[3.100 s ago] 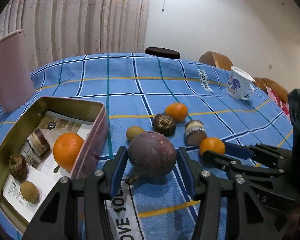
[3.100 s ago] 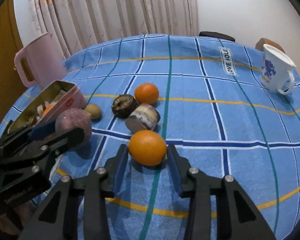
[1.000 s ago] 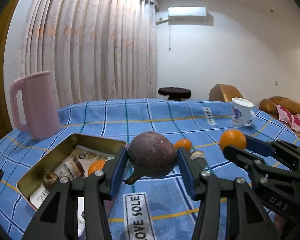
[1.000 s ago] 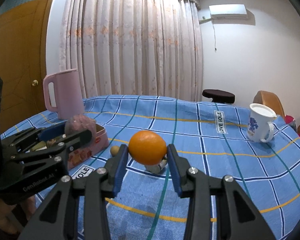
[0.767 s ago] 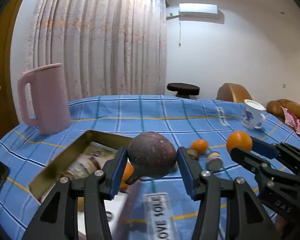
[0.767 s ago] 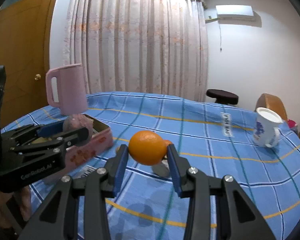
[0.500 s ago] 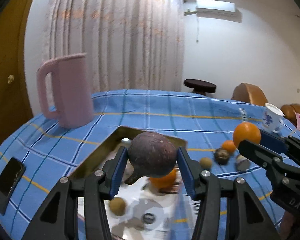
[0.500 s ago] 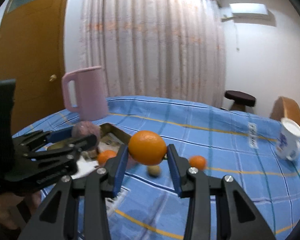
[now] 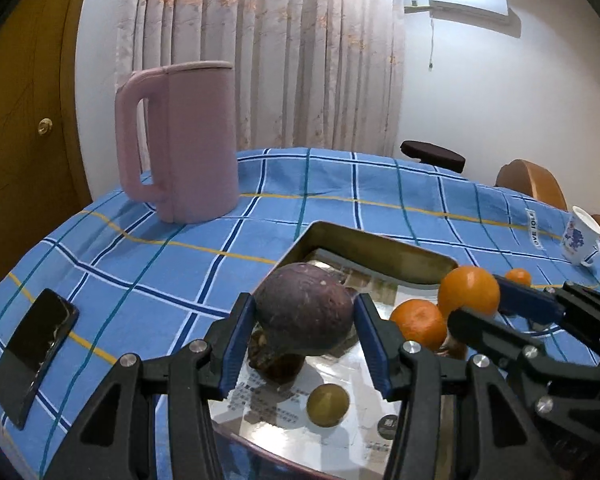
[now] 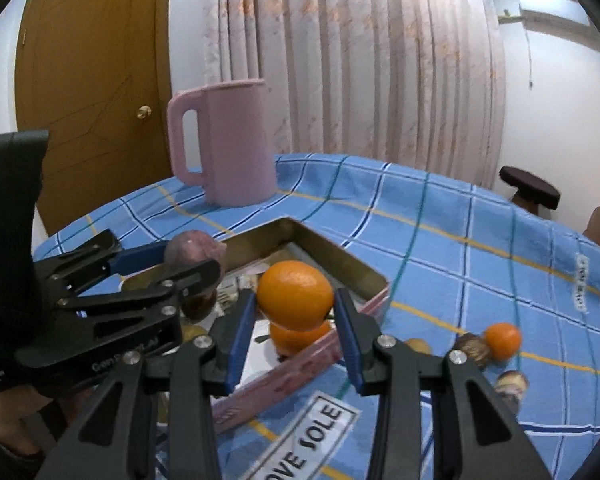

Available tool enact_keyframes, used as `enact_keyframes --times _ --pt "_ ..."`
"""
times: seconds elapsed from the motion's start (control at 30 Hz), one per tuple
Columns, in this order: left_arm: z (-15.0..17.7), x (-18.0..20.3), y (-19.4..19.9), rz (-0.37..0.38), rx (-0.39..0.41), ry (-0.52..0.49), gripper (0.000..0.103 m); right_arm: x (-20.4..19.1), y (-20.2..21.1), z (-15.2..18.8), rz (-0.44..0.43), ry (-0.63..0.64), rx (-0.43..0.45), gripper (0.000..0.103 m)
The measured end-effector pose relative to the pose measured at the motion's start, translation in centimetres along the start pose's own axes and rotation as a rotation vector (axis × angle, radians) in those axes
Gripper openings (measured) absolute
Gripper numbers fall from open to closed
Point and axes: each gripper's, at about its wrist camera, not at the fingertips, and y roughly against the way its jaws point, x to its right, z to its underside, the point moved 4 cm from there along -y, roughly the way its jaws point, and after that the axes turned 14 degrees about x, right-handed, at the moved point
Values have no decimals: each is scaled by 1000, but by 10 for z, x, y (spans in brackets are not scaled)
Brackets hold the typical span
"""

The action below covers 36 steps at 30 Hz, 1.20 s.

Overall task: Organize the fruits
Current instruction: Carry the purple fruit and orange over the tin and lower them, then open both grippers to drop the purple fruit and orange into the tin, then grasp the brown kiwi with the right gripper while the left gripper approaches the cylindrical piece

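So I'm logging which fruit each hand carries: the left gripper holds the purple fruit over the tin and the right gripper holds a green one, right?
Not quite. The right gripper holds an orange, not a green fruit; the right wrist view shows it between the fingers. The left gripper does hold the purple fruit over the tin.

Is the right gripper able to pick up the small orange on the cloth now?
Probably not: the right gripper is shut on an orange above the tin, so the small orange must wait.
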Motion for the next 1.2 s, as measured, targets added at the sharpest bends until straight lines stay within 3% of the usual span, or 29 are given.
enact_keyframes --times 0.33,0.53,0.6,0.7,0.73,0.83,1.03,1.17,1.2 --pt "5 -5 4 -33 3 -33 53 -18 -11 12 -69 24 -64 44" --pt "9 -5 7 -29 -16 -43 54 -20 -5 15 -104 15 -56 45" --pt "7 -5 11 -34 -4 -44 57 -17 -1 15 -98 15 -47 53" --pt "3 -7 20 -54 36 -38 77 -11 9 13 -91 -1 -27 61" --pt "1 -7 22 -56 48 -32 81 -9 12 11 -81 -2 -18 63" --pt "-2 -4 28 -23 65 -6 81 6 30 8 -17 20 11 66" --pt "-4 12 23 5 63 0 81 66 35 16 223 48 -49 66" --pt "-5 19 20 14 58 -16 81 74 14 18 251 64 -111 61" --pt "-7 20 20 10 59 -17 81 72 5 20 250 83 -128 56"
